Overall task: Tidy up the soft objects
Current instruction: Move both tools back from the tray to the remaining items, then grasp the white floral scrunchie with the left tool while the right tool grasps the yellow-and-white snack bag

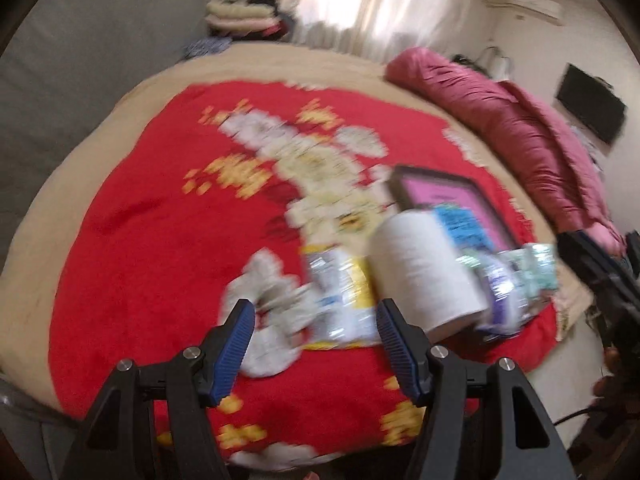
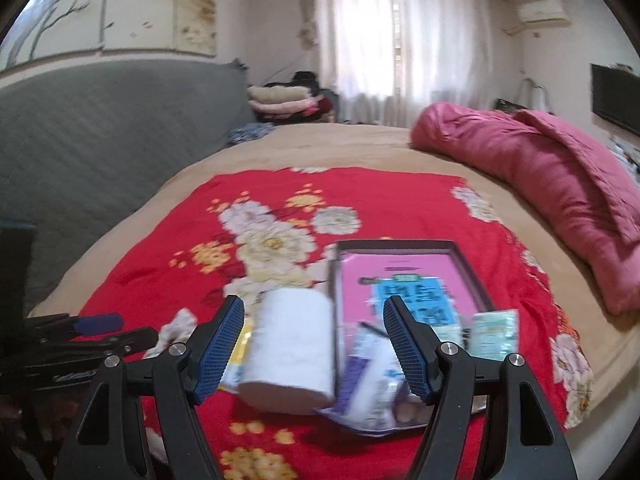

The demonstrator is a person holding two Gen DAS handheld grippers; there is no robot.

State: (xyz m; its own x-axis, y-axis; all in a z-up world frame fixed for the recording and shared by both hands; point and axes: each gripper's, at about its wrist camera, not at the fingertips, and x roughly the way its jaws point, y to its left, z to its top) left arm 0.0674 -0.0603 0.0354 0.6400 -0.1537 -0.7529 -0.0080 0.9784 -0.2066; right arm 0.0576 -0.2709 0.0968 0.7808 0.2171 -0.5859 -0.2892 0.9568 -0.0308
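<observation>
A white paper roll (image 2: 290,346) is lying on its side on the red flowered blanket (image 2: 160,276), with a yellow-edged packet (image 1: 344,300) at its nine o'clock and a dark tray (image 2: 400,246) holding pink and blue packs at its three o'clock. The right gripper (image 2: 314,342) is hanging over the roll with jaws spread wide and gripping nothing. The left gripper (image 1: 316,344) is hovering above the packet, likewise gaping and empty.

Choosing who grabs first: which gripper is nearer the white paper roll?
Hard to call: the roll sits between the open right gripper's fingers in its view, just right of the open left gripper.
</observation>
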